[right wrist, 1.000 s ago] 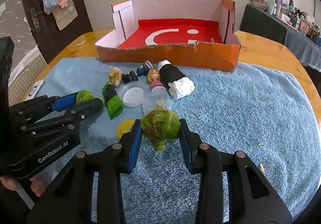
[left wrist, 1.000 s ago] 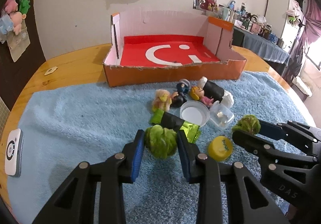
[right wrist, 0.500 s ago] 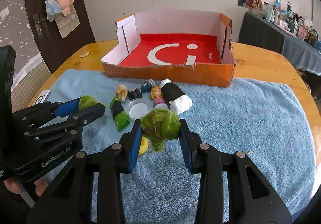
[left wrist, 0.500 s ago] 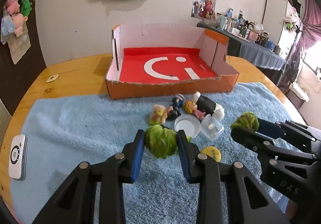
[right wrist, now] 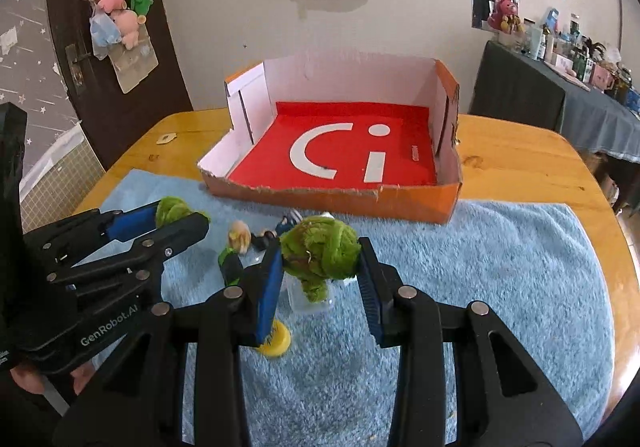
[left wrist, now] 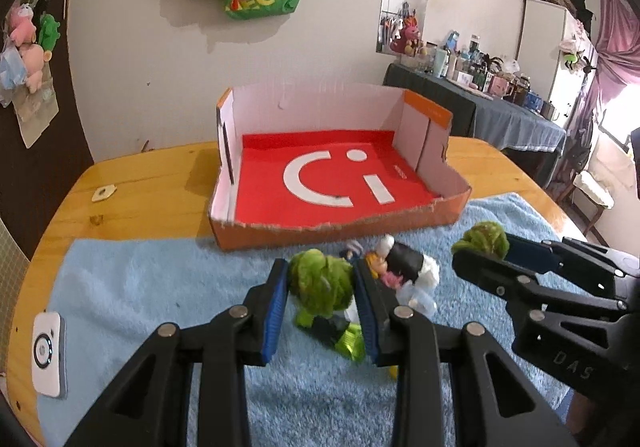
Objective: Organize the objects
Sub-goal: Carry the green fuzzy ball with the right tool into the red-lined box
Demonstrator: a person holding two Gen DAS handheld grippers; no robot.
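Both grippers carry a load. The left gripper (left wrist: 322, 289) is clamped on a green fuzzy toy (left wrist: 320, 285), pads pressing its flanks, a short stub hanging below. The right gripper (right wrist: 320, 261) grips a second green fuzzy toy (right wrist: 318, 251) the same way. Both toys hang clear above the blue towel (right wrist: 500, 259). The cardboard box (right wrist: 332, 203) lies straight ahead of both sets of fingers, beyond its torn low front wall, long axis across the view. Neither hand looks clearly nearer. The box's red floor shows nothing in it. Small figures (right wrist: 240, 241), a clear tub (right wrist: 308, 301) and a yellow lid (right wrist: 276, 343) remain on the towel. Likely next: carry forward over the front wall, then release.
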